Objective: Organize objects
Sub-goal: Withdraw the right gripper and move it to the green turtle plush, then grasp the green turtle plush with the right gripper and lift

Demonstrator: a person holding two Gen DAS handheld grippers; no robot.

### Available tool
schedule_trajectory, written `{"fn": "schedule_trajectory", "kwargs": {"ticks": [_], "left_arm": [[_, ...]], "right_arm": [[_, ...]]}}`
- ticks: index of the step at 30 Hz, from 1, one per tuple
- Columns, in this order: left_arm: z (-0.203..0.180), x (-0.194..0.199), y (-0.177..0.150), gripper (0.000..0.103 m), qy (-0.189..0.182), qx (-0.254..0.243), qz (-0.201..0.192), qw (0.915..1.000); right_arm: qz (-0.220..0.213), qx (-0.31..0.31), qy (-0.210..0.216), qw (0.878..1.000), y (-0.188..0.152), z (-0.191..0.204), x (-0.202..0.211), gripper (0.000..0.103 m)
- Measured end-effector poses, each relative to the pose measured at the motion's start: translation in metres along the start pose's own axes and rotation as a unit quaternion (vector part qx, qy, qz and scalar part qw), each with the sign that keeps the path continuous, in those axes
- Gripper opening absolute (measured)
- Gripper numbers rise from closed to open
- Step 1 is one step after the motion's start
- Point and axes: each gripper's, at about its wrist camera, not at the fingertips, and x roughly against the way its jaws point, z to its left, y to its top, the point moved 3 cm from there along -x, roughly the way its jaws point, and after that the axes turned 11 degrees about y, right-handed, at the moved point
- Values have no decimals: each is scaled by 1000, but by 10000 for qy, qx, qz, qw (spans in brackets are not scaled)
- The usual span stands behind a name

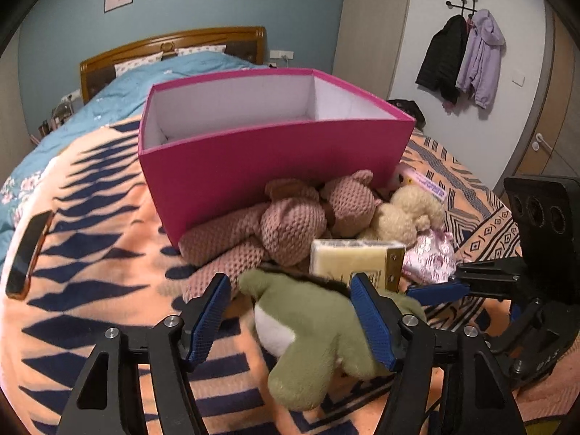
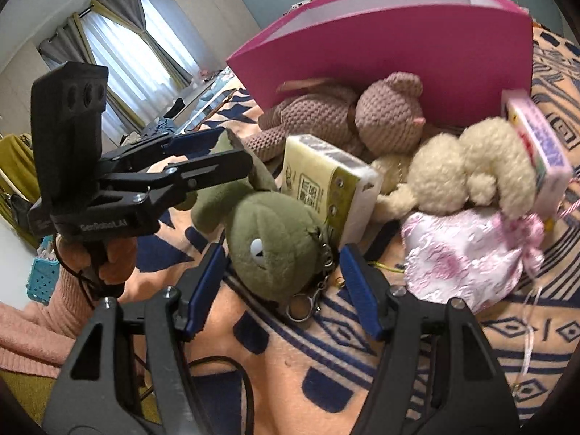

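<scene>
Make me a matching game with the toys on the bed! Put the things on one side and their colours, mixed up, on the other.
Things:
1. big box
2. knitted bear
3. frog plushie
4. fluffy toy

Colours:
A. green
B. cream
C. bright pink
D. dusty brown-pink

Pairs: 1-C, 2-D, 3-A, 4-B

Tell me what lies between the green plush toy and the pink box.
In the left wrist view, a knitted brown bear and a pale yellow packet lie between the green plush toy and the pink box.
</scene>
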Motion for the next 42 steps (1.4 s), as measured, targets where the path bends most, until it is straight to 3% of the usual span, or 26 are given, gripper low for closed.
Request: {"fn": "schedule_trajectory", "kwargs": {"ticks": [4,6,9,21,24,40,42], "left_arm": [[3,4,-5,64,-152,44,-2,9999],[4,5,-7,63,-252,80,41,9996],[6,6,-12,63,-350,177,92,9992],[7,15,-35,63,-860,609,168,9943],[2,11,-44,63,-842,546,305,9945],[11,27,-47,62,-686,594,224,9956],[9,26,-48,56,-622,539,266,9963]], "right_arm": [[32,-36,-2,10000,-1,-1,-6,67],[44,20,10,10000,-1,2,-8,58],[55,156,-35,9999,-3,6,-8,55],[-6,1079,-458,9931,-3,28,5,51],[-20,1287,-621,9897,-7,30,11,50],[-111,421,-207,9988,-13,20,4,58],[-133,396,-174,9990,-12,20,2,58]]}}
